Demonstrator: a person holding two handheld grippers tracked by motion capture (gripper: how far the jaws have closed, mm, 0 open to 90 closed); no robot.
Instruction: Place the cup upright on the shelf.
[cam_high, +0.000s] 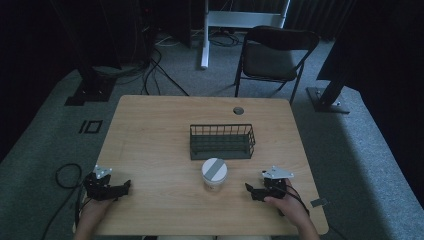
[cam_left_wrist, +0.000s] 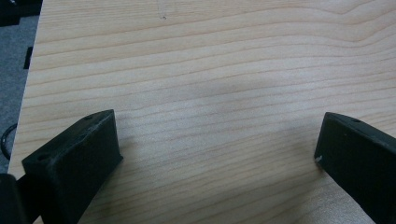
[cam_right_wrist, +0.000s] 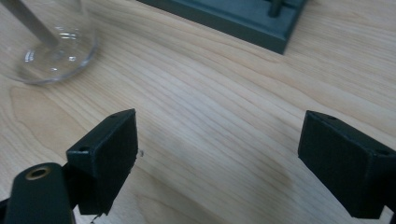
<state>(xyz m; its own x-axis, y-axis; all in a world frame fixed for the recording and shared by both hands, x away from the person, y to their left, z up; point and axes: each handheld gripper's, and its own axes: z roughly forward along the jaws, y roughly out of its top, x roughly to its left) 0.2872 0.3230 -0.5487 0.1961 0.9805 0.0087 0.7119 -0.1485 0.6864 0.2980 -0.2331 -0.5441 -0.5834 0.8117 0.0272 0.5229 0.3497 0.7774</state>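
High view: a clear jar (cam_high: 214, 175) with a white lid and grey stripe stands on the table (cam_high: 150, 130) between the left gripper (cam_high: 125, 187) and the right gripper (cam_high: 250, 190), nearer the right one.
Beyond the jar: a dark wire basket (cam_high: 222, 141) stands just behind it; a folding chair (cam_high: 274, 55) is past the table's far edge.
Left gripper view: jaws spread wide over bare wood, nothing between them.
Right gripper view: jaws spread wide and empty; the jar's glass base (cam_right_wrist: 51, 46) lies ahead to their left and the basket's base (cam_right_wrist: 233, 16) ahead, with open wood between.
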